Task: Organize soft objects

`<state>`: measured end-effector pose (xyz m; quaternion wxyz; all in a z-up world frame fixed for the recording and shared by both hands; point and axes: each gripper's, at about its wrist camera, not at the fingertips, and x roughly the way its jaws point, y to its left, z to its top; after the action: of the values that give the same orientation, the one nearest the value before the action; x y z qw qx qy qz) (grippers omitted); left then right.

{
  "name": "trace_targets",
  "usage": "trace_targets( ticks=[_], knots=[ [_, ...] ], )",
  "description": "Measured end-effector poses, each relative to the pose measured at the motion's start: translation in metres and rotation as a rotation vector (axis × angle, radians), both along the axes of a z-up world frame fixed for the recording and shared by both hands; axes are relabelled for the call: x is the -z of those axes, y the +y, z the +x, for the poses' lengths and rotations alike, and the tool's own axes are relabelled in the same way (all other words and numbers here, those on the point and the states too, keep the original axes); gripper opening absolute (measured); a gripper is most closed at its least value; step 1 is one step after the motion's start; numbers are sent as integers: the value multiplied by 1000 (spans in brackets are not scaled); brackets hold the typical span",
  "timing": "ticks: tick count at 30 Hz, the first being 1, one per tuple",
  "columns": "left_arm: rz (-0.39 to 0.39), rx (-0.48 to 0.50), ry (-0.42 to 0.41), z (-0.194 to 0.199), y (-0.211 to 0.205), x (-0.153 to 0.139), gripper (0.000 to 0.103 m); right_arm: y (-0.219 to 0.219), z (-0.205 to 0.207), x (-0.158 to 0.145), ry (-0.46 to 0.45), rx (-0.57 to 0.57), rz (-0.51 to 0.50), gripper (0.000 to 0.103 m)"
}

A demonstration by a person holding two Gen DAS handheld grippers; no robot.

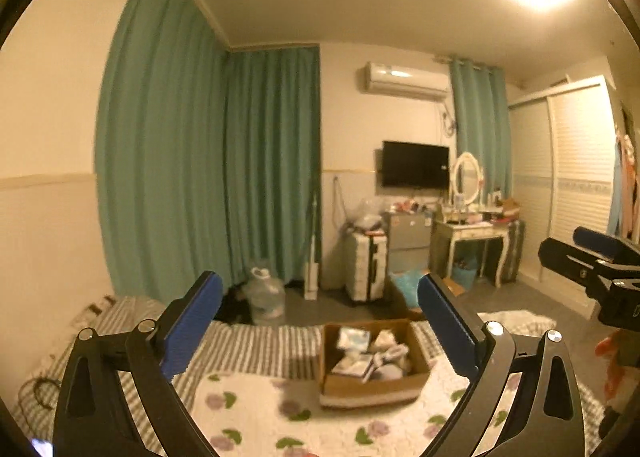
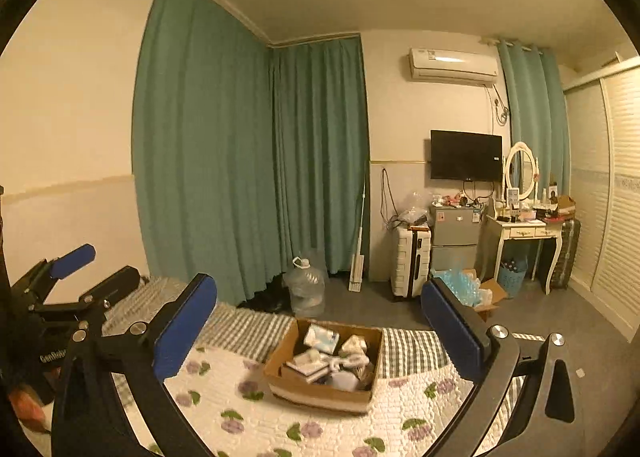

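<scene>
A brown cardboard box (image 1: pixel 420 379) (image 2: pixel 286 371) stands on the bed near its foot, filled with several pale soft items (image 1: pixel 380 353) (image 2: pixel 336 353). My left gripper (image 1: pixel 320 321) hangs above the bed, level, open wide with nothing between its blue pads; the box shows through the gap. My right gripper (image 2: pixel 320 321) is likewise open and empty, raised over the bed. Each gripper shows in the other's view: the right one (image 1: pixel 588 253) at the right edge, the left one (image 2: pixel 76 269) at the left edge.
A white quilt with purple flowers (image 1: pixel 256 409) (image 2: pixel 240 417) lies over a grey checked sheet (image 1: pixel 248 349) (image 2: pixel 248 329). Beyond the bed: a water jug (image 2: pixel 306 291), a white suitcase (image 2: pixel 410 265), a small fridge (image 2: pixel 456 233), a dressing table (image 2: pixel 528 233), green curtains (image 2: pixel 240 137) and a wardrobe (image 2: pixel 608 185).
</scene>
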<state>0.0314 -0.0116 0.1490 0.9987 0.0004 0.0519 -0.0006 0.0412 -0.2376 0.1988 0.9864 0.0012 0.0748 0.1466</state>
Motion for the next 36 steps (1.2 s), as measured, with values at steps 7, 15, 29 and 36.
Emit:
trace_targets(
  ticks=[7, 15, 29, 36],
  knots=[
    [64, -102, -59, -16, 2, 68, 100, 18, -3, 94, -5, 18, -58, 103],
    [54, -83, 67, 22, -4, 150, 100, 18, 47, 206, 121, 46, -74, 103],
    [103, -4, 192, 39, -29, 181, 100, -8, 65, 229, 193, 61, -20, 103],
    [96, -7, 204, 40, -27, 179, 100, 0, 63, 229, 181, 42, -41, 103]
  ],
)
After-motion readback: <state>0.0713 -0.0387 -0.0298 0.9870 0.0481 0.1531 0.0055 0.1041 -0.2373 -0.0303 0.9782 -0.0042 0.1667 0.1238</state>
